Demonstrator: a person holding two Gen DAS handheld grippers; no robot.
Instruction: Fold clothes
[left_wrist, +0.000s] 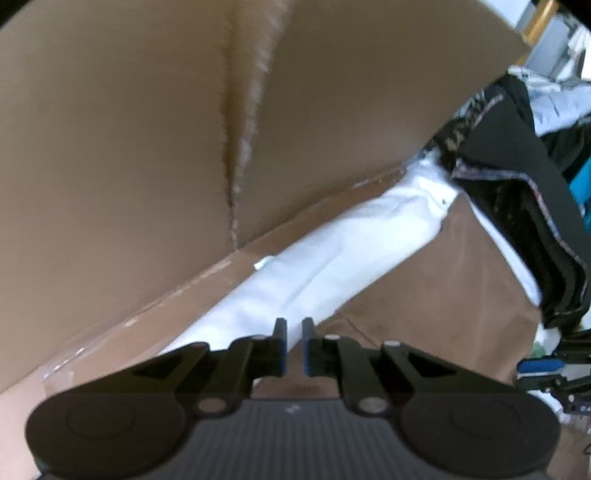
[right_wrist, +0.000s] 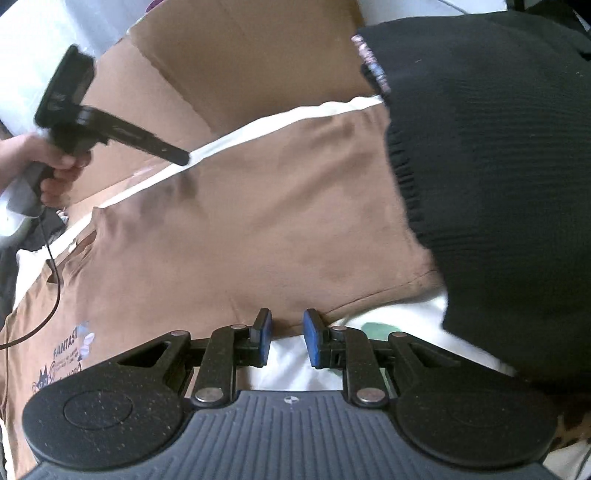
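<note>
brown t-shirt (right_wrist: 258, 206) lies spread flat on a white sheet (right_wrist: 295, 363), printed graphic with "fantast.." lettering (right_wrist: 72, 354) near the lower left of the right wrist view. its hem edge runs just ahead of the right claw (right_wrist: 287, 338). right claw jaws stand apart with a gap, nothing between the blue pads, white sheet showing under them, shirt edge just beyond the tips. black knit garment (right_wrist: 498, 166) piled on the right, overlapping the shirt's right side, patterned trim at its top edge. left claw (right_wrist: 177, 157) seen from the right wrist view, held in a person's hand (right_wrist: 55, 162), tip pointing down at the shirt's far edge where it meets the white strip; can't tell if it touches. cable (right_wrist: 51, 295) hangs from that handle across the shirt. in the left wrist view the left claw (left_wrist: 294, 347) has jaws nearly pressed together, thin slit left, nothing pinched; brown fabric (left_wrist: 424, 295) and white strip (left_wrist: 332, 258) below. cardboard box (left_wrist: 147, 129) stands behind, taped seam down its side, flaps also visible in the right wrist view. black garment (left_wrist: 517, 206) at right, blurry clutter beyond.
</note>
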